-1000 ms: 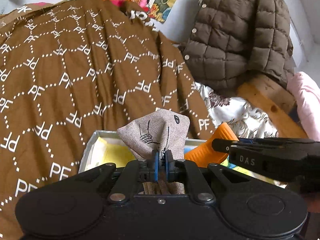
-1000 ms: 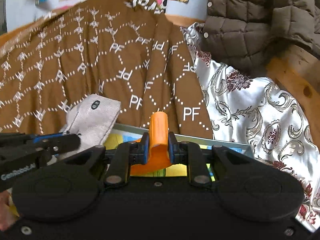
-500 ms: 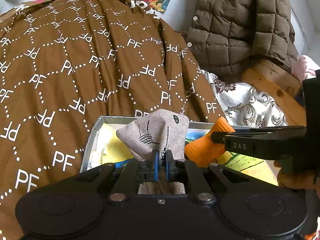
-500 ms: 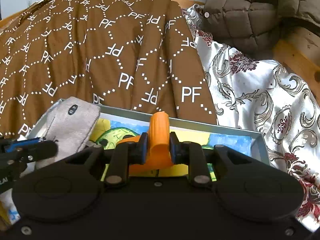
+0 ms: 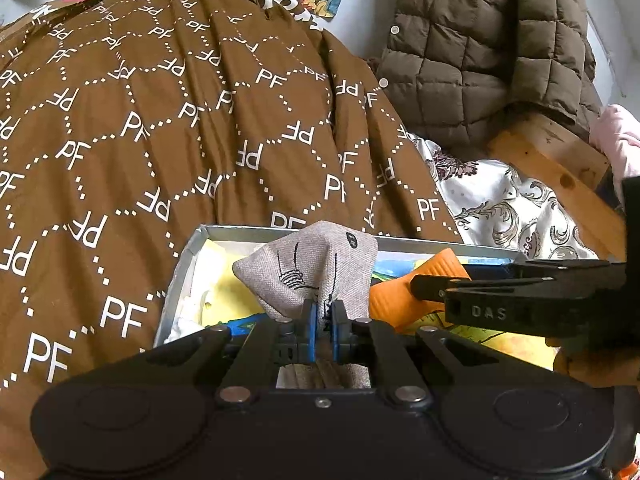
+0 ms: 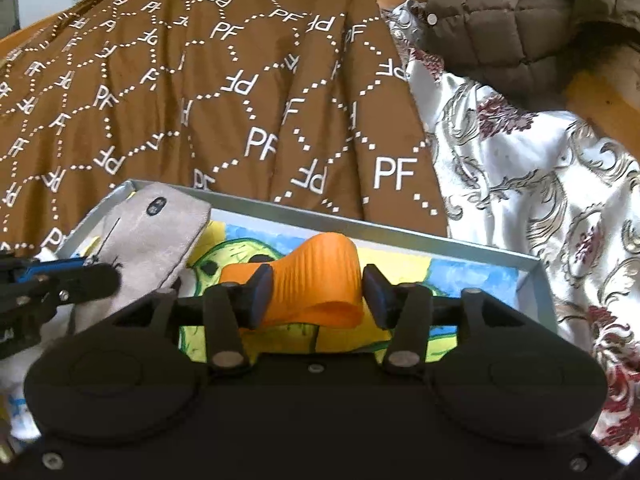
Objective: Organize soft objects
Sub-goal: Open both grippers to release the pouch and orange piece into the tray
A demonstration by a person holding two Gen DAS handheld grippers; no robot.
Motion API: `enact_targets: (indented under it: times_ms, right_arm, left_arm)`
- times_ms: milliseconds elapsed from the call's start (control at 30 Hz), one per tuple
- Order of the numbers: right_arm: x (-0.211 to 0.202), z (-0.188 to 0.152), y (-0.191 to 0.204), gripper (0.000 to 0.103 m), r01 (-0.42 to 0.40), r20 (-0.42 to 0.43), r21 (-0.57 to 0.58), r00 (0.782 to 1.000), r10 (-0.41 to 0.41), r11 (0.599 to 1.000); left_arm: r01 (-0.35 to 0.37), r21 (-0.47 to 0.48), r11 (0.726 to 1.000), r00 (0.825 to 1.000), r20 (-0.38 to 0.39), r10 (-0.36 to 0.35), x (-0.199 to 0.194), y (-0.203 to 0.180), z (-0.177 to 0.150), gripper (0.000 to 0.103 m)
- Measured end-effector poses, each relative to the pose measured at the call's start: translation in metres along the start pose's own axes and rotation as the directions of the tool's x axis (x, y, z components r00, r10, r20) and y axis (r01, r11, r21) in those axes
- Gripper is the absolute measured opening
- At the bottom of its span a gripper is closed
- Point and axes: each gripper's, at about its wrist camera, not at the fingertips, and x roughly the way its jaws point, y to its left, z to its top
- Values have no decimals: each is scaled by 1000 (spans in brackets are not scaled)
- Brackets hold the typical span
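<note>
Left gripper (image 5: 323, 328) is clamped tight on the grey sock (image 5: 312, 266), blue pads (image 5: 309, 330) pinching a fold low on the fabric. The sock bunches up above the fingers, its top corner (small dark oval tag there) over the far left part of the tray (image 5: 188, 256). In the right wrist view the same sock (image 6: 160, 240) hangs over the tray's left end, with the left gripper (image 6: 92, 276) reaching in from the left edge.

Right gripper (image 6: 316, 292) has its jaws parted wider than the orange sock (image 6: 320, 276). The sock sits between the pads (image 6: 374, 292); the left pad touches it, and there looks to be a small gap on the right. It's ribbed and folded over, lying above the tray's painted bottom; whether it rests on the bottom, cannot tell (gripper body hides the underside). In the left wrist view the orange sock (image 5: 404, 296) sits just right of the grey one, with the right gripper (image 5: 424, 286) coming in from the right.

Tray (image 6: 400, 232) is grey-rimmed, with a yellow, blue and green painting inside. It lies on a brown blanket (image 5: 180, 132) with a "PF" print. Right of that is a floral sheet (image 6: 520, 184), and beyond it a quilted jacket (image 5: 480, 48) draped over a wooden frame (image 5: 548, 156).
</note>
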Motion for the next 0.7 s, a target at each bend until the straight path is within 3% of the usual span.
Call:
enact_targets:
  times_ms: [100,167,233,400,500,700]
  right_arm:
    - [-3,-5,-5,50,-46,12,12,999,46,999]
    - [-4,-8,-6,60,-64,15,10,998,64,998]
    - [-4,-11,-4,69,-67,10,-14,998,68,998]
    - [-10,-13,1,74,-44,18,-50,999,45,998]
    - [-10,-15,-2,86,-29,15,-49,999,30,998]
    - [-7,-22,-17,89,-47,-5,19,999,47,999]
  left_arm:
    - [-2,-2,1000,1000,-1,2,0,1,0,8]
    - [-5,-10,1000,1000,-2,5,1,2,0,8]
    - [-4,-13,1000,1000,-1,4,1,1,0,8]
    - [-5,5,1000,1000,-1,5,3,-3,-2,8]
    - [-2,7,1000,1000,-3,2,2,-2,-2,9]
    - [-7,3,1000,1000,-7,7,2,-1,-3,10]
